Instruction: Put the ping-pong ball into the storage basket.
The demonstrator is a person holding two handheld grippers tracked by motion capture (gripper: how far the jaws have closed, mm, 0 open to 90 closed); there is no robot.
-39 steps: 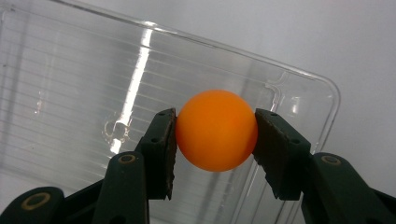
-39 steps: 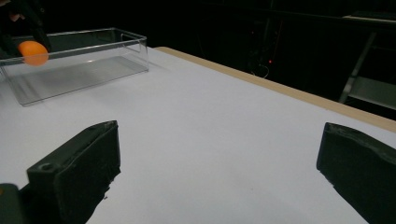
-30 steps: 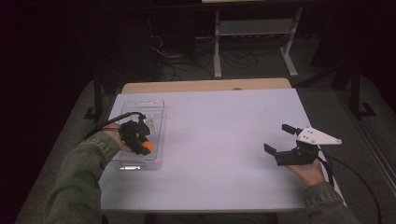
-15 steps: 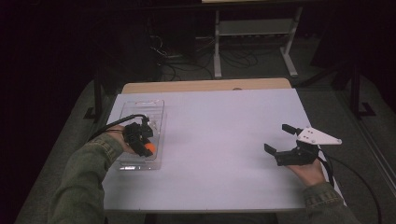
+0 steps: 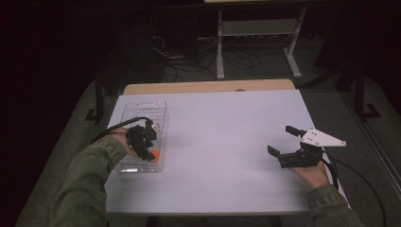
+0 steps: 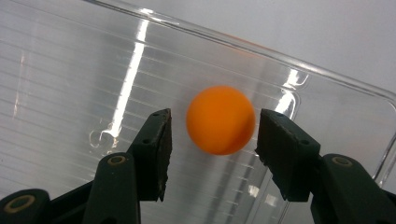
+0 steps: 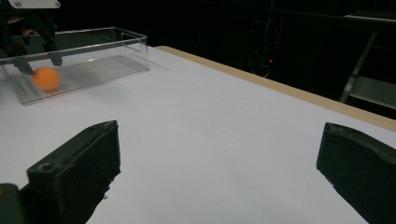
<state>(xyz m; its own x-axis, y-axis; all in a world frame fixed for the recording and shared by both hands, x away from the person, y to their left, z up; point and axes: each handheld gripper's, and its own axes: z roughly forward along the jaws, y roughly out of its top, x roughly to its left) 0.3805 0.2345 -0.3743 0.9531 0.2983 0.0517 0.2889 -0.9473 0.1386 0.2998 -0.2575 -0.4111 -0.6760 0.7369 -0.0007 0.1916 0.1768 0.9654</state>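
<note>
A: What are the 2 grippers doing?

B: The left gripper (image 6: 212, 154) has just been opening; its pads flank an orange ball (image 6: 220, 119) without touching, releasing it into the clear plastic tray (image 5: 142, 113). The right gripper (image 5: 283, 140) rests wide open and empty on the white table (image 5: 227, 142).

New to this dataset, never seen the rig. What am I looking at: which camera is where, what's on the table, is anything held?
No robot arm here: a person holds a two-jaw claw in each hand. The high view looks down from above the person's side of the table. The other two cameras ride on the claws and look along their black jaws.

On the white table stands a clear plastic tray with an orange ball in it. The left claw is down in the tray; its jaws have just been opening, and the ball sits between them with a gap on each side, so it is not gripped. The right claw rests open over bare table, holding nothing.
</note>
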